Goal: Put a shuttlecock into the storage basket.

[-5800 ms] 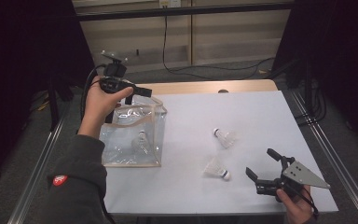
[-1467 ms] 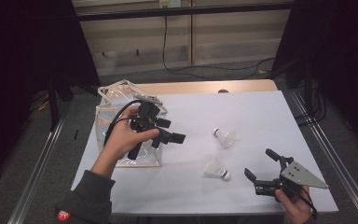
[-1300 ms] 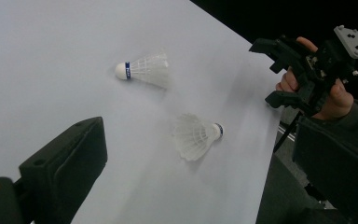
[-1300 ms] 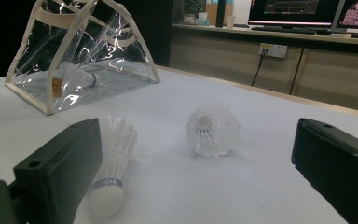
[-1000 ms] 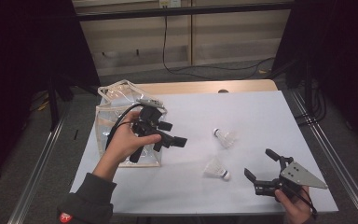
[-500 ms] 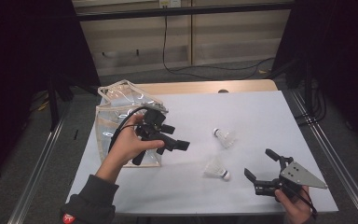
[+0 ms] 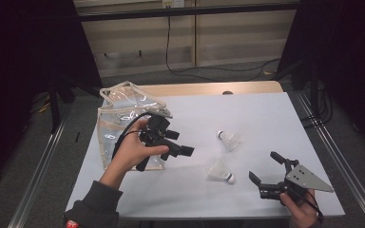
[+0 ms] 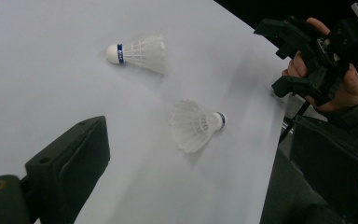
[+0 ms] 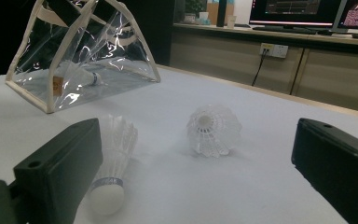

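My left gripper (image 7: 183, 144) is held open above the white table (image 7: 266, 118), just in front of a clear plastic bag (image 7: 123, 114), and its jaws point right toward two white shuttlecocks. The farther shuttlecock (image 7: 229, 139) (image 8: 140, 51) has a blue-banded cork. The nearer shuttlecock (image 7: 220, 172) (image 8: 196, 125) lies with its cork toward my right gripper (image 7: 263, 166) (image 8: 317, 60), which rests open at the front right with nothing between its jaws. In the right gripper view, a third shuttlecock (image 9: 81, 77) lies inside the bag (image 9: 79, 60).
The bag stands at the table's left side with its mouth gaping. A wooden strip (image 7: 209, 88) runs along the table's far edge. Metal rails (image 7: 328, 142) flank both sides. Bare tabletop lies to the right of the shuttlecocks.
My left gripper came down from holding the bag up at the back left, let it go, and has drifted forward and right. The bag stands on the table. The right gripper has not moved.
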### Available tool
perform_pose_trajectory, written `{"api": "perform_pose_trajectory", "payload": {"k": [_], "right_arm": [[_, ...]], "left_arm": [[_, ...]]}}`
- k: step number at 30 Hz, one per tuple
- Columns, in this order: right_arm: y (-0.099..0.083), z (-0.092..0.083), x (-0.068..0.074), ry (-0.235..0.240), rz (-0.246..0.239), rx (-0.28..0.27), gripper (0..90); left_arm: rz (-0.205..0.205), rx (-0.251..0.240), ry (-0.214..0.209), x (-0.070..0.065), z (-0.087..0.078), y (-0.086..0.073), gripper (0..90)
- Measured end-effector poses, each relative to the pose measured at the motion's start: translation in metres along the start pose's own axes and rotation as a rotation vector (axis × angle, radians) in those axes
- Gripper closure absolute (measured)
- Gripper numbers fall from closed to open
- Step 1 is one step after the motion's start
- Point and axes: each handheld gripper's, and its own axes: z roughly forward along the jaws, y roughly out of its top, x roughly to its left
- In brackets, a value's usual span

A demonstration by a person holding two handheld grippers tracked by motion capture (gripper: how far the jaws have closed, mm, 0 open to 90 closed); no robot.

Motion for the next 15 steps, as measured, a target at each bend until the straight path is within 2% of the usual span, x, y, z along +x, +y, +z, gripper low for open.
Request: {"api": "perform_pose_trajectory", "payload": {"k": [15], "right_arm": [[0.0001, 0.0, 0.0, 0.002, 0.001, -0.002, 1.6]], "left_arm": [[0.008, 0.008, -0.001, -0.002, 0.01, -0.0073, 6.1]]}}
